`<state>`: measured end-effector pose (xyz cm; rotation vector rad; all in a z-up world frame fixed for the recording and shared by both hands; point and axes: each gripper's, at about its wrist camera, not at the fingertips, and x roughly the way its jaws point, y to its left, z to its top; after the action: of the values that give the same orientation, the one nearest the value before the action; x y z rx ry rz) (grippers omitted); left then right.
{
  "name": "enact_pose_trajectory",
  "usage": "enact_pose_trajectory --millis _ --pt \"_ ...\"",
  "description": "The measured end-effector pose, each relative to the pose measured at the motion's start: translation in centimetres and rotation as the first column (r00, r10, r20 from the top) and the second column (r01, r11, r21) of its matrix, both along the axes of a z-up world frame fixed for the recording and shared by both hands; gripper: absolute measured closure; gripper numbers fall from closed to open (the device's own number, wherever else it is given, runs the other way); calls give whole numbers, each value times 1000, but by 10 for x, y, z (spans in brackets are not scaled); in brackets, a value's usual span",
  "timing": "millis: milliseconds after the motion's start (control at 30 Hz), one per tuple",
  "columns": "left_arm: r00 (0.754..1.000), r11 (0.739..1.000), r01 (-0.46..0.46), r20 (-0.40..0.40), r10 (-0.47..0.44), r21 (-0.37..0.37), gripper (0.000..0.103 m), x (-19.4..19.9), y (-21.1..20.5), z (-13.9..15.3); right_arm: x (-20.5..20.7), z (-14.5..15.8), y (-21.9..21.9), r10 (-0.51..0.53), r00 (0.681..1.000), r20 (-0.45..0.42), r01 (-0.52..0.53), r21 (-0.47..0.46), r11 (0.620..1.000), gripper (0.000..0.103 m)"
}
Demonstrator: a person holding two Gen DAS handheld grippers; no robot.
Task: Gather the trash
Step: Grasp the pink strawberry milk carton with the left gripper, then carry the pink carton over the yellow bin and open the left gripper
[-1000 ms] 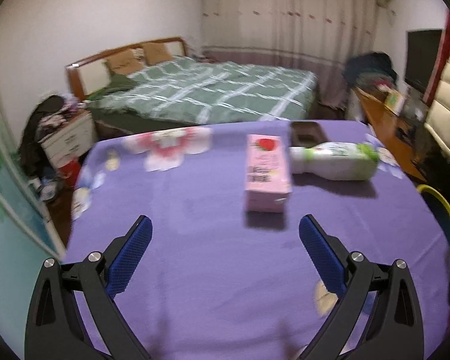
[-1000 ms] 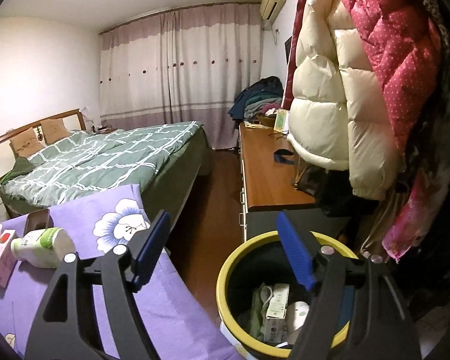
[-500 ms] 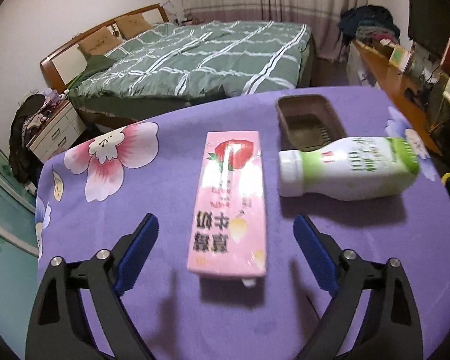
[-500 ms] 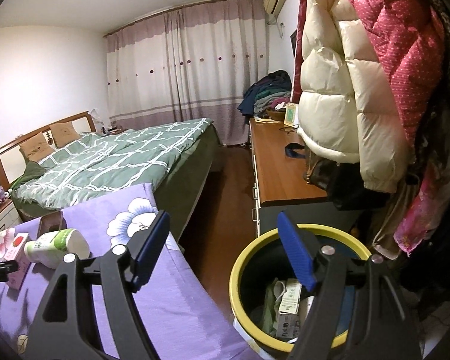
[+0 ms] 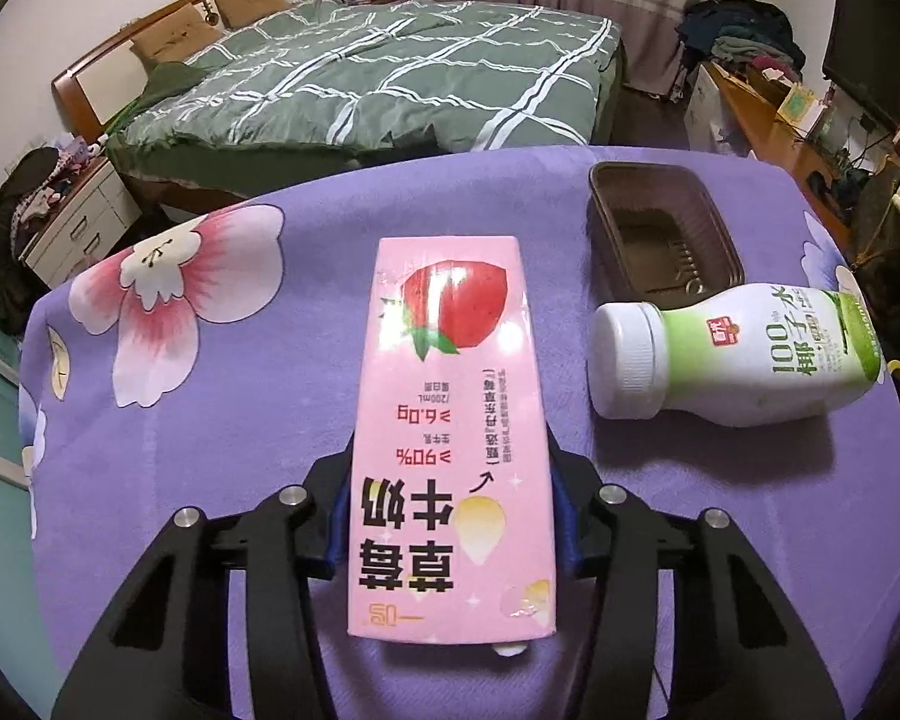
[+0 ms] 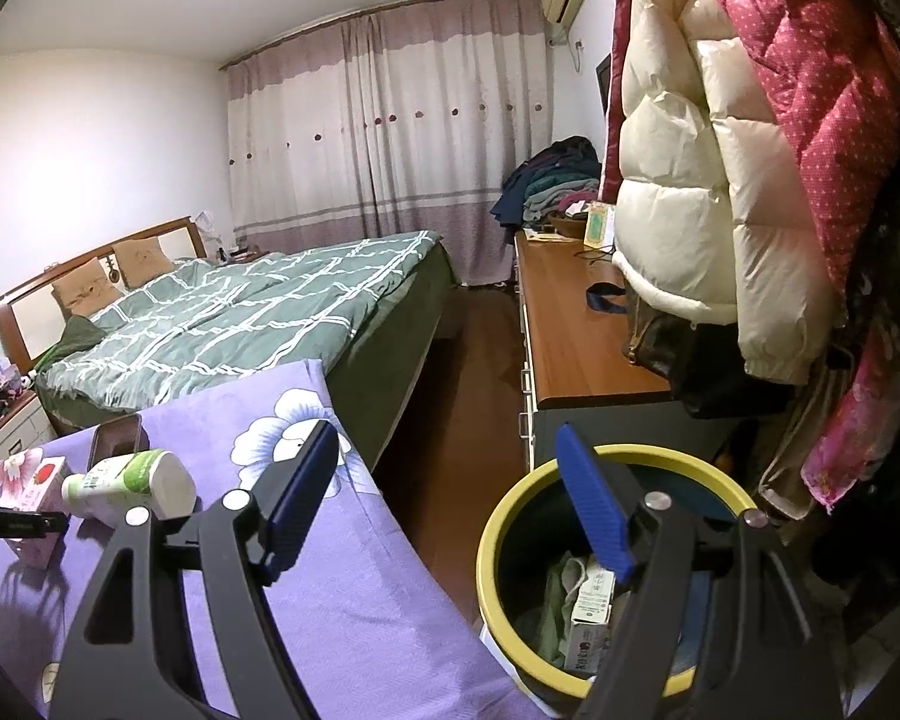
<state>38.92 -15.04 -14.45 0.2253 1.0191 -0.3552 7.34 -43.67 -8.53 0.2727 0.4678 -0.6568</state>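
- Closing in on the pink milk carton [image 5: 450,450], the left gripper [image 5: 450,507] has just been drawing its jaws together, and the blue pads now sit against the carton's 2 long sides near its lower end.
- The carton lies flat on the purple flowered tablecloth [image 5: 210,432], just left of a white and green bottle [image 5: 738,360] on its side; a dark plastic tray [image 5: 660,234] sits behind that bottle.
- To do this well, I'd say squeeze only until the thin card stops slipping; an empty carton will likely buckle if crushed.
- Lifting straight up before swinging across should keep the carton from nudging the bottle, which looks free to roll.
- The right gripper [image 6: 450,504] hovers with its jaws apart and nothing between them, above the gap between the table edge and the yellow-rimmed bin [image 6: 492,546].
- That bin already holds some cartons and scraps, so I judge it the drop point; 3 items remain on the table.
- The grip sits near 1 end, so the far end may sag on the lift.
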Motion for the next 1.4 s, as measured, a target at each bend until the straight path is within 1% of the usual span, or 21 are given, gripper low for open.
enact_pose_trajectory --millis 133,200,300,400,533,567,633,800,833,900,933,1000,1067,1133,1200,1233,1300,1367,1400 --pt "999 1000 -7 41 8 -4 54 -18 9 14 0 -1 -1 -9 1000 -6 9 7 1000 32" --pt "999 1000 -9 53 9 -15 54 -34 14 24 1 -2 -3 -12 1000 -10 12 17 1000 32" --pt "996 999 18 86 -16 -26 54 -66 16 45 2 -2 -4 -3 1000 -16 4 30 1000 32" --pt "991 996 79 110 -75 -39 54 -107 8 64 -2 2 -7 12 1000 -19 -10 63 998 32" --pt "980 983 176 106 -169 -56 54 -148 -17 77 -19 7 -10 50 998 -39 -46 92 995 32" --pt "974 976 208 108 -201 -61 54 -158 -29 79 -30 7 -12 62 997 -48 -56 107 993 32" --pt "960 962 264 117 -255 -75 54 -176 -50 85 -48 7 -17 60 996 -64 -53 101 993 32" --pt "913 911 401 128 -388 -100 54 -211 -121 91 -94 2 -32 29 995 -100 -19 104 994 32" --pt "900 895 431 119 -419 -111 54 -218 -142 90 -103 3 -34 21 995 -102 -10 100 995 32" --pt "885 878 463 107 -452 -119 54 -228 -170 87 -126 6 -42 1 996 -94 8 99 995 32" --pt "870 862 492 94 -483 -126 54 -235 -193 84 -138 9 -45 -14 996 -91 23 93 995 32" --pt "852 842 524 82 -518 -125 54 -243 -223 79 -154 12 -52 -33 995 -89 41 85 996 30" --pt "829 821 560 80 -554 -112 53 -255 -264 72 -169 15 -58 -54 994 -91 60 72 996 29" --pt "814 808 580 67 -576 -104 53 -260 -296 64 -181 18 -63 -75 994 -84 80 61 995 29" --pt "803 795 595 32 -596 -115 53 -263 -326 55 -192 20 -71 -92 993 -73 97 61 993 29" --pt "799 793 596 3 -601 -123 53 -265 -346 49 -198 20 -75 -102 993 -67 106 60 992 29" --pt "796 792 598 -27 -605 -126 53 -265 -367 38 -204 20 -78 -118 991 -59 121 54 991 29" --pt "793 790 600 -42 -608 -126 53 -265 -389 29 -208 19 -82 -128 990 -54 131 55 990 29" --pt "796 793 597 -38 -605 -123 42 -264 -395 25 -210 19 -84 -134 990 -50 137 56 989 29"
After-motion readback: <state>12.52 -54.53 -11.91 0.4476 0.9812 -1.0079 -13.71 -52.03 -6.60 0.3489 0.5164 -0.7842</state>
